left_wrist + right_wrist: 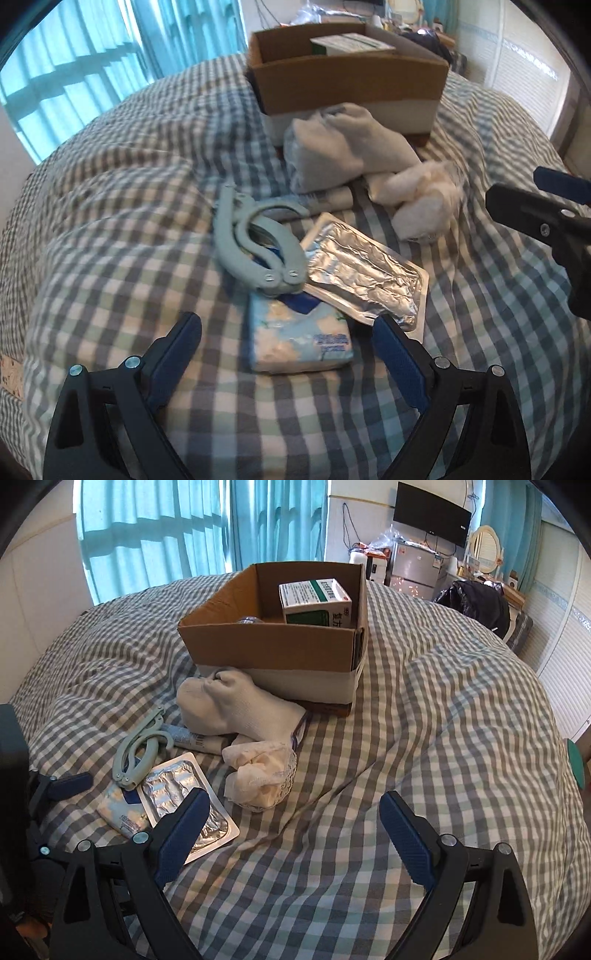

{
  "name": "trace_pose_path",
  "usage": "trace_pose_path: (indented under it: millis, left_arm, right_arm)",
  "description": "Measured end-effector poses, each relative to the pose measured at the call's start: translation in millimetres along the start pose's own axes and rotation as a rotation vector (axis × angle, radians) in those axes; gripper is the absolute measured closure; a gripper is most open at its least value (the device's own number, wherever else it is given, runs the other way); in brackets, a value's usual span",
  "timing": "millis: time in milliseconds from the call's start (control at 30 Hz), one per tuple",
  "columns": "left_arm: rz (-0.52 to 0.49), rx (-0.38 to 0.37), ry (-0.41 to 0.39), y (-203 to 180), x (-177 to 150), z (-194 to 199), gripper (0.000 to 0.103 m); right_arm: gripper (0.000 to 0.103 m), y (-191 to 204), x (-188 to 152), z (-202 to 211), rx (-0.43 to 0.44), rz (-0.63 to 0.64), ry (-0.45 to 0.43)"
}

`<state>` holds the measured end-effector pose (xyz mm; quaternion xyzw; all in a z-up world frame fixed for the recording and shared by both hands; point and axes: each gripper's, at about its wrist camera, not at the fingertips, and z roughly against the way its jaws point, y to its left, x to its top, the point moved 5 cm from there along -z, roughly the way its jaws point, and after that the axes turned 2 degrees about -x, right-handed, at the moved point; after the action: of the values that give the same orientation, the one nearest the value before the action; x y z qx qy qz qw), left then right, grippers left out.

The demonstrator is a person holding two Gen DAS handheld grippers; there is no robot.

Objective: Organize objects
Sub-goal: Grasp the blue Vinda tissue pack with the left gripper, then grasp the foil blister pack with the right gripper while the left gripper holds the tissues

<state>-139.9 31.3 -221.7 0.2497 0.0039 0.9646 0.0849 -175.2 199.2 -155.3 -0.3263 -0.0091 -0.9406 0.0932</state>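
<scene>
Box (pixel 273 653) stands on bed (pixel 424 738), open top up, carton (pixel 316 602) inside at far right corner. Sock (pixel 236 709) lies against box front. Below it, tissue wad (pixel 258 775). Left: hanger (pixel 255 247) long axis runs near-to-far, hinge nearest; foil pack (pixel 365 273) long axis diagonal, overlapping tissue pack (pixel 299 339). Left gripper (pixel 288 343) fingers spread wide, empty, straddling tissue pack. Right gripper (pixel 295 827) fingers spread wide, empty, over bare bed. Open bedding right of pile.

box (pixel 273 646): matt cardboard | blister pack (pixel 364 273): shiny crinkled foil | sock (pixel 229 705): knit cloth
</scene>
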Motion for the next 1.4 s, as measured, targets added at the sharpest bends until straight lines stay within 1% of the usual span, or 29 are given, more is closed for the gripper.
trace_pose_path:
  millis: [100,200,300,367,433,567,667,833,1033,1100,1167,1233,1400]
  left_arm:
    - [0.008,-0.012,0.021,0,-1,-7,0.007]
    - [-0.006,-0.034,0.023,-3,-2,-7,0.010]
    - [-0.006,-0.033,0.030,-4,-5,-10,0.024]
    - [-0.005,-0.046,0.032,-4,-6,-9,0.044]
    - [-0.008,-0.035,0.038,-4,-8,-10,0.049]
    - [-0.024,-0.020,0.042,-7,-11,-6,0.052]
    - [0.004,-0.024,0.032,-5,-12,5,0.053]
    - [0.020,-0.021,-0.021,2,-12,35,0.053]
    - [0.047,0.019,-0.093,27,-3,63,0.053]
    - [0.062,0.043,-0.117,37,2,70,0.053]
    - [0.073,0.053,-0.127,44,6,72,0.053]
    - [0.076,0.069,-0.137,50,11,71,0.053]
    - [0.075,0.058,-0.132,54,15,60,0.053]
  right_arm:
    - [0.009,0,-1,0,0.006,-0.004,0.000]
    - [0.009,-1,-3,1,0.008,-0.010,-0.001]
    - [0.009,-2,-3,3,0.017,-0.020,-0.002]
    - [0.009,-2,-5,4,0.022,-0.026,-0.006]
    - [0.009,-3,-6,6,0.028,-0.032,-0.009]
    - [0.009,-3,-8,11,0.036,-0.040,-0.013]
    - [0.009,-1,-10,17,0.041,-0.035,-0.024]
    - [0.009,10,-14,24,0.063,-0.008,-0.032]
    - [0.009,30,-15,26,0.096,0.034,-0.023]
    - [0.009,38,-16,22,0.124,0.048,-0.006]
    - [0.009,49,-16,15,0.164,0.058,0.017]
    - [0.009,59,-17,6,0.183,0.077,0.041]
    - [0.009,76,-19,-24,0.198,0.117,0.111]
